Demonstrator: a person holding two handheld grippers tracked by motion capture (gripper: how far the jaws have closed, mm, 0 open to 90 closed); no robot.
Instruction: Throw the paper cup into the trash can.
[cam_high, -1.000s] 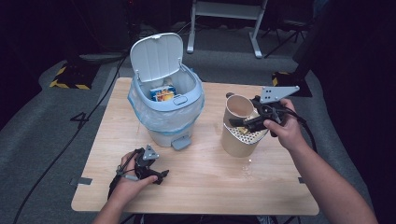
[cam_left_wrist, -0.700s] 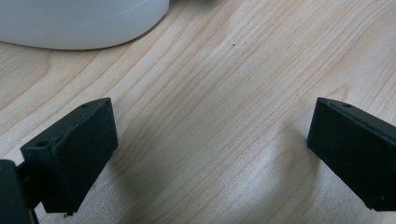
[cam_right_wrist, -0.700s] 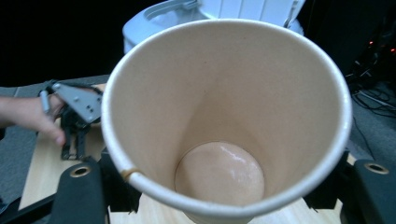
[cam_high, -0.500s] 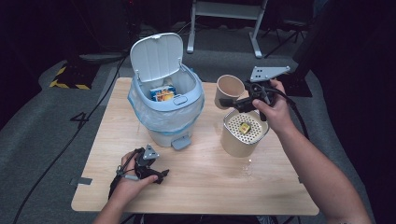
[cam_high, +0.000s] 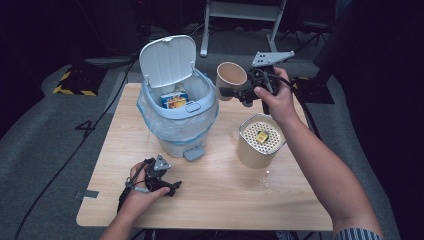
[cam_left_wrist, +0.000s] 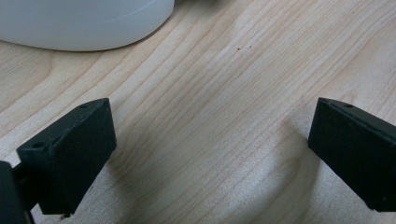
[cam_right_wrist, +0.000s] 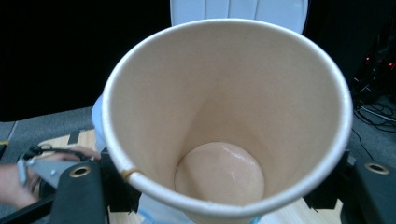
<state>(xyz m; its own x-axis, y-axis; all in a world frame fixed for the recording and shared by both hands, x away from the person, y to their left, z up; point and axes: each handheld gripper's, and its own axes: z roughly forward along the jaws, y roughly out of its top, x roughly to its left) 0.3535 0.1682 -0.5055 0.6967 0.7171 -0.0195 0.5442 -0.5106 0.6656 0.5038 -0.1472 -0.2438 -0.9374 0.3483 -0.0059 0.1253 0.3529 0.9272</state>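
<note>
One paper cup (cam_high: 230, 77) sits clamped in the right hand-held gripper (cam_high: 239, 92) beside one pedal bin (cam_high: 176, 120), left hand-held gripper (cam_high: 170, 187) spread apart on the desk (cam_high: 220, 200).

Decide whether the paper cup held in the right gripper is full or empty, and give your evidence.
Empty. The right gripper view looks straight into the paper cup: its bare tan bottom shows, with nothing lying in it.
</note>
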